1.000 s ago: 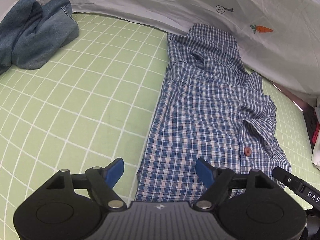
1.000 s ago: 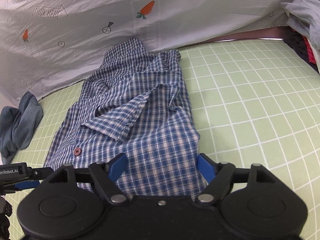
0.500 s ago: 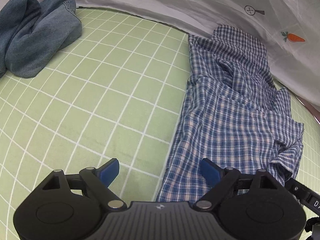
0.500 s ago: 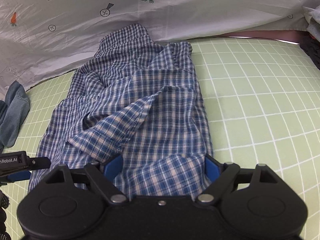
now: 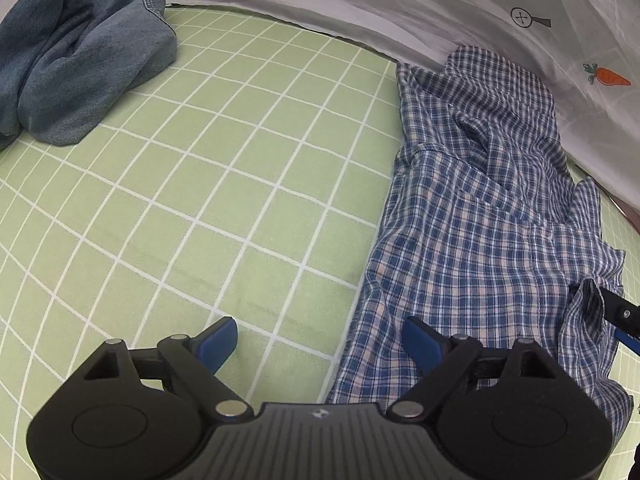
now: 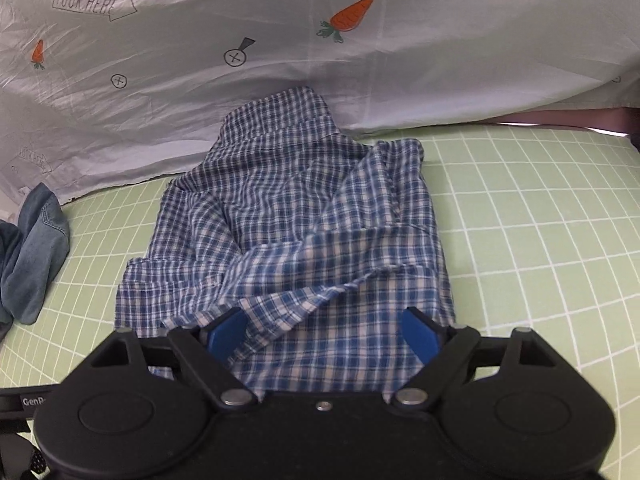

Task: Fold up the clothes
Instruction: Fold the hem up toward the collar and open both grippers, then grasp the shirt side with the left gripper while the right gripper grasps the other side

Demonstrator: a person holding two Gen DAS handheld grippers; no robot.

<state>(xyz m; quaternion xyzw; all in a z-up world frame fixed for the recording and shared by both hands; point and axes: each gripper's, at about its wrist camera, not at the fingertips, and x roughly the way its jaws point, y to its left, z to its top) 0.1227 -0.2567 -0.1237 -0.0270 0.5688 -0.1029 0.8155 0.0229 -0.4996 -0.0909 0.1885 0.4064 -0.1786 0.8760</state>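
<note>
While both grippers' fingers point(image 5: 218, 338) gape wide and empty, the plaid shirt point(image 6: 304, 236) lies rumpled, partly folded.

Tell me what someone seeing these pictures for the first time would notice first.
A blue plaid shirt, partly folded and rumpled, lies on the green grid sheet, its collar end against a white carrot-print cloth. Crumpled jeans sit at the far left. Both the left gripper and right gripper stand open at the shirt's near end.

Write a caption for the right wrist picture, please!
Open right gripper poised over a rumpled blue-and-white checked shirt on the green grid sheet.
</note>
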